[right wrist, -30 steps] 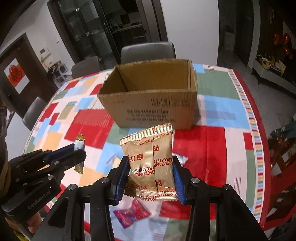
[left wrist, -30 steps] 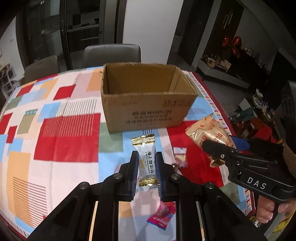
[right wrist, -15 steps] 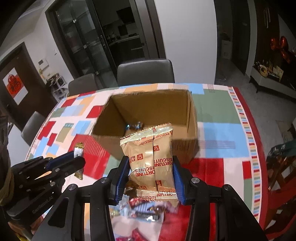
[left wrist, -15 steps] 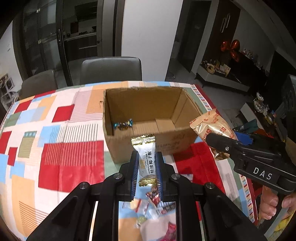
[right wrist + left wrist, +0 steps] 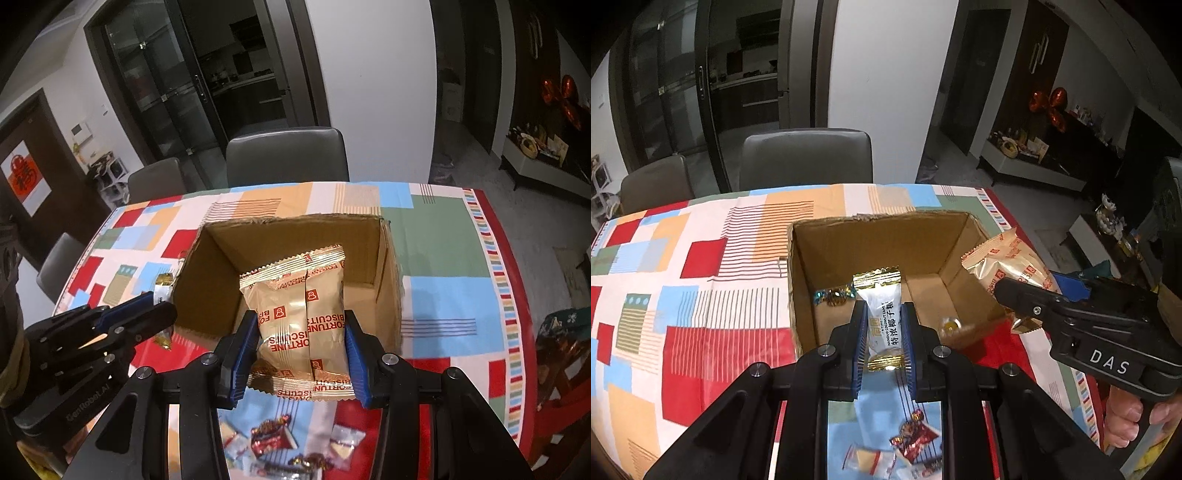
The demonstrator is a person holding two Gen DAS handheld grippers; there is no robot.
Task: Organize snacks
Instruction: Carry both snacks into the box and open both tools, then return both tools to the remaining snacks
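Observation:
An open cardboard box (image 5: 871,240) stands on the patchwork tablecloth; it also shows in the right wrist view (image 5: 299,236). My left gripper (image 5: 883,332) is shut on a white and gold coconut candy bar (image 5: 881,314), held above the box's near edge. My right gripper (image 5: 300,350) is shut on a gold Fortune Biscuits packet (image 5: 301,314), held over the box opening; the packet also shows in the left wrist view (image 5: 1004,262). A small blue-gold wrapped candy (image 5: 833,295) and a round gold sweet (image 5: 949,325) lie inside the box.
Several loose wrapped candies (image 5: 273,439) lie on the tablecloth (image 5: 701,295) below the grippers, near the front edge. Grey chairs (image 5: 805,155) stand behind the table. The table's right edge (image 5: 517,295) drops to the floor.
Both grippers have risen and moved forward with their snacks, from in front of the box to above it. The box's inside has come into view.

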